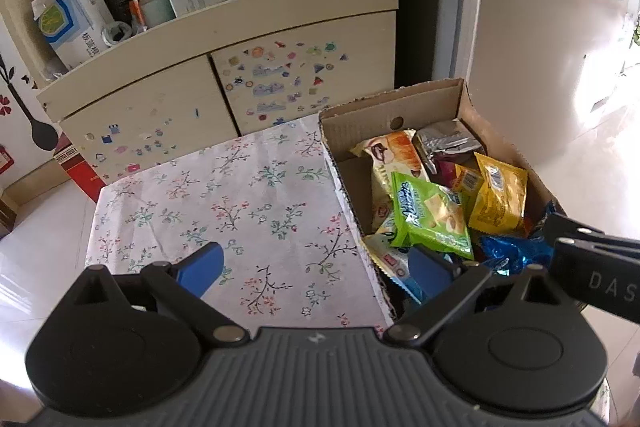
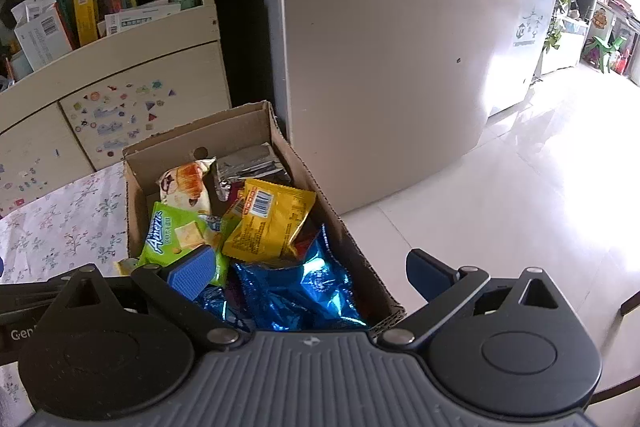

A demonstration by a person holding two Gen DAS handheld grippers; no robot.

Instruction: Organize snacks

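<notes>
The left tool [image 1: 316,267] was released, its blue pads spread wide and gripping nothing, poised above the near left edge of the cardboard box [image 1: 400,109]: one pad over the floral-clothed desk [image 1: 240,195], the other over the box's near corner. The right tool [image 2: 316,273] was likewise spread and empty, straddling the box's near right corner, one pad above the green cracker packet [image 2: 176,237] and the other out past the box wall over the white tiled floor [image 2: 500,195].

Inside the box lay the snacks: the green packet near the front, a yellow packet [image 2: 272,227] just beside it, crumpled blue foil packets [image 2: 304,291] at the near end, a croissant packet [image 2: 186,187] and a silver foil pouch [image 2: 248,163] toward the far wall. The far left part of the box floor showed bare cardboard.

Left of the box the desk was open. Beyond the box stood a sticker-covered cabinet [image 1: 280,83]; a white refrigerator [image 2: 400,67] stood close behind the box's far right corner.
</notes>
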